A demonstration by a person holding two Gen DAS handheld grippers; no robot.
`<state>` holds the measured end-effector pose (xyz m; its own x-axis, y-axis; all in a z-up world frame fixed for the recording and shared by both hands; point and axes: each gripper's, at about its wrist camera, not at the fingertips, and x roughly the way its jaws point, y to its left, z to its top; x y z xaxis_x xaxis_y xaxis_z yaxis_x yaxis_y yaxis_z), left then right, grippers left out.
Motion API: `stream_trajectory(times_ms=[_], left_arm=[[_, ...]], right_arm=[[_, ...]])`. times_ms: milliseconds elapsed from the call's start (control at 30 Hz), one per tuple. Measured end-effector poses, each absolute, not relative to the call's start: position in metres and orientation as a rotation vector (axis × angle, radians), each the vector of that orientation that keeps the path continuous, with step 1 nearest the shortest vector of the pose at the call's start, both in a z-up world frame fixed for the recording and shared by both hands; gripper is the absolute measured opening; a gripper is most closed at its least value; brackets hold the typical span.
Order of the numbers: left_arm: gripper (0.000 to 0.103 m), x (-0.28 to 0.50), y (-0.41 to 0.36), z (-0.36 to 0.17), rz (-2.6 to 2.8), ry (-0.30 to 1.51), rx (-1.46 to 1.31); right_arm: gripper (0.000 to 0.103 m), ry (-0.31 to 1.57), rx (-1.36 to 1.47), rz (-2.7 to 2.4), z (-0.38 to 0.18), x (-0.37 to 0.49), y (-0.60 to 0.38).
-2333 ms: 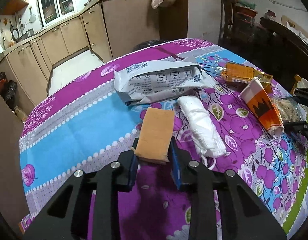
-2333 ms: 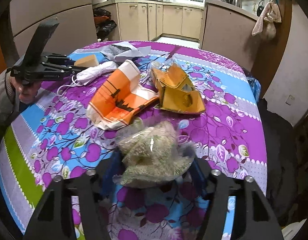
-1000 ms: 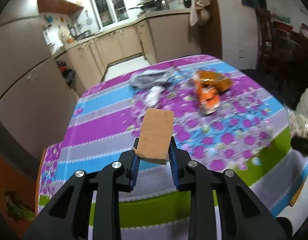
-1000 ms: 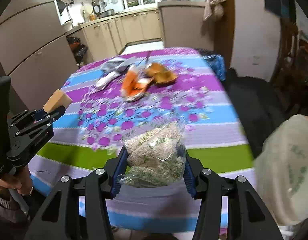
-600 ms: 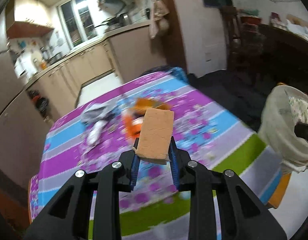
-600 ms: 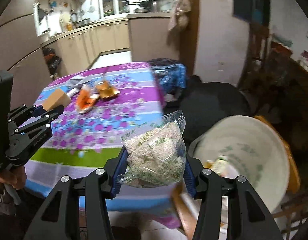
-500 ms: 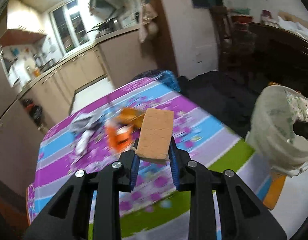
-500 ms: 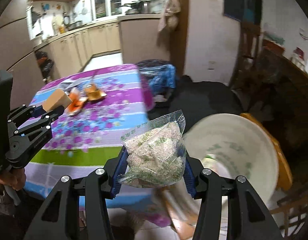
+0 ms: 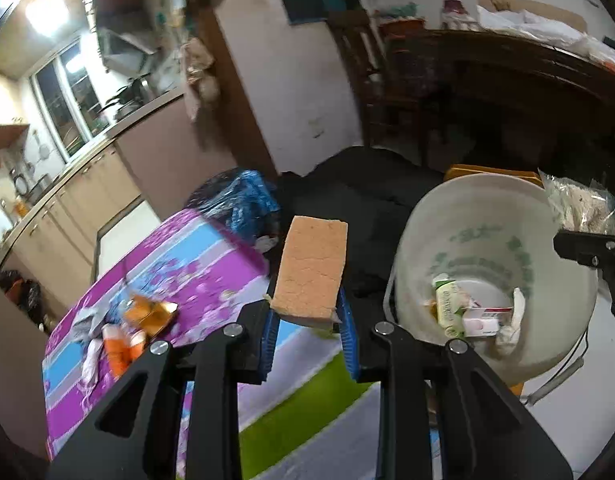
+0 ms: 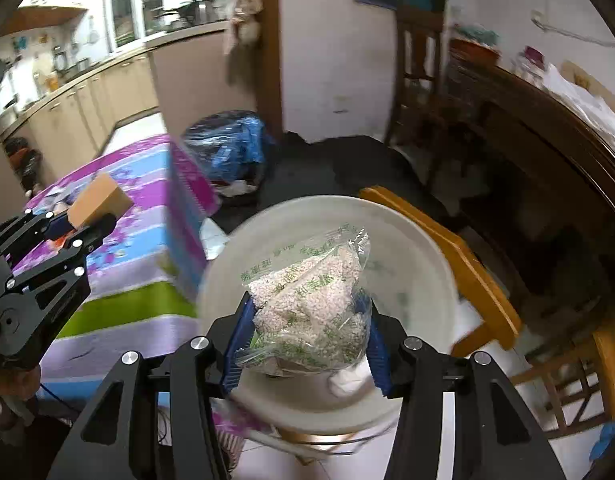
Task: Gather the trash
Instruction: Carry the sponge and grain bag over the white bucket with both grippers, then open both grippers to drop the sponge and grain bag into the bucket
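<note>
Right wrist: grain bag clamped in right tool.

Rough porous sponge, crinkly clear plastic bag, smooth white plastic bucket.

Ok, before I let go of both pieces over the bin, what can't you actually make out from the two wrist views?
- Right wrist view: the clear plastic bag of grains in the right gripper covers most of the white plastic bucket floor.
- Left wrist view: labels on the trash in the bucket are too small to read.
- Left wrist view: wrappers on the purple floral tablecloth are motion-blurred.
- The tan sponge block hides its own underside.
</note>
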<state>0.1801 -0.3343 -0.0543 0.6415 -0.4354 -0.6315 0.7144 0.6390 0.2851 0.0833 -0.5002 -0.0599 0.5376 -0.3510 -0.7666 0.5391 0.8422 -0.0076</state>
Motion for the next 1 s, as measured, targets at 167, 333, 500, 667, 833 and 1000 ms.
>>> stream_trajectory(times_ms=[167, 333, 500, 667, 833, 1000], left_arm=[[0.025, 0.171, -0.373, -0.06, -0.73, 0.551, 0.6], [0.025, 0.166, -0.403, -0.07, -0.794, 0.584, 0.635], [0.025, 0.163, -0.427, -0.081, -0.837, 0.62, 0.672], [0.025, 0.161, -0.437, -0.088, -0.846, 0.624, 0.691], [0.025, 0.163, -0.441, -0.096, -0.85, 0.64, 0.701], [0.025, 0.164, -0.443, -0.098, -0.855, 0.645, 0.706]], right_arm=[[0.051, 0.877, 0.277, -0.6, -0.07, 0.072, -0.536], [0.051, 0.907, 0.286, -0.629, -0.081, 0.07, -0.557], [0.051, 0.92, 0.292, -0.627, -0.088, 0.076, -0.571], [0.051, 0.942, 0.284, -0.62, -0.095, 0.085, -0.576], [0.051, 0.969, 0.279, -0.618, -0.1, 0.087, -0.575], [0.051, 0.984, 0.274, -0.629, -0.105, 0.09, -0.576]])
